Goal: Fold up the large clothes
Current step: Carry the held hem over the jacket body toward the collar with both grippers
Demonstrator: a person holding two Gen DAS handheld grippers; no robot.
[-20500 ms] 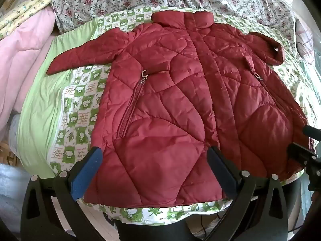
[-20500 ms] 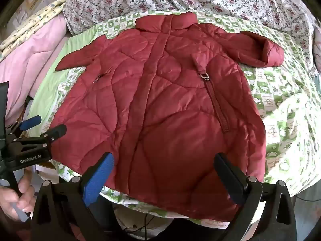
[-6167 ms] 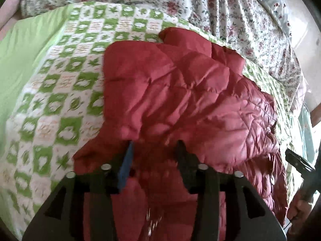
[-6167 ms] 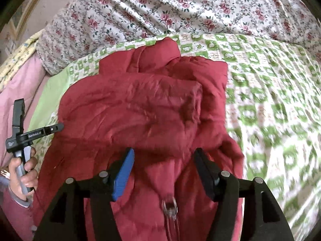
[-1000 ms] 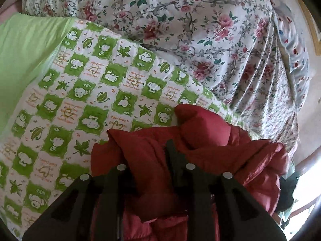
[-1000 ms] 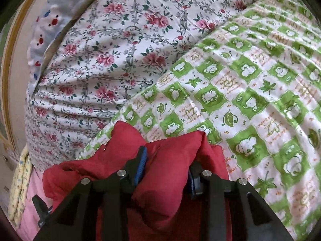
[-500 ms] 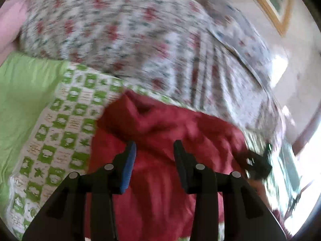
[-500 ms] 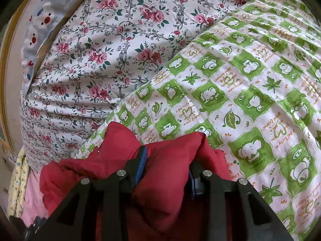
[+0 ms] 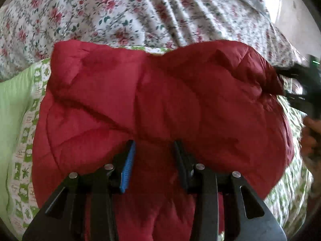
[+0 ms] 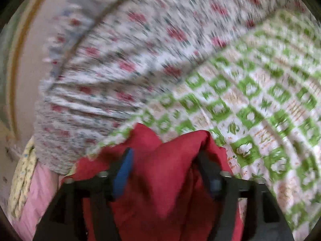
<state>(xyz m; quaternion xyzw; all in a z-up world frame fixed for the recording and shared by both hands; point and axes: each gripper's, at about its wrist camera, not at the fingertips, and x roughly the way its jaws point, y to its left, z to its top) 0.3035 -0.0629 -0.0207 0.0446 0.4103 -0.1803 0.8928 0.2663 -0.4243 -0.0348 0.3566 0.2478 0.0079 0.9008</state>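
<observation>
No readable text: green checked sheet [image 10: 260, 104] has small orange lettering in its white squares, too blurred to make out.

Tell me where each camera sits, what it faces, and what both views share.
Left wrist: on the left gripper, looking along its open fingers over the folded red jacket toward the floral bedding; the right gripper and the person's hand show at the right edge.
Right wrist: on the right gripper, blurred, fingers around a jacket bunch, facing the green checked sheet.
Shared: jacket, sheet, floral bedding.
</observation>
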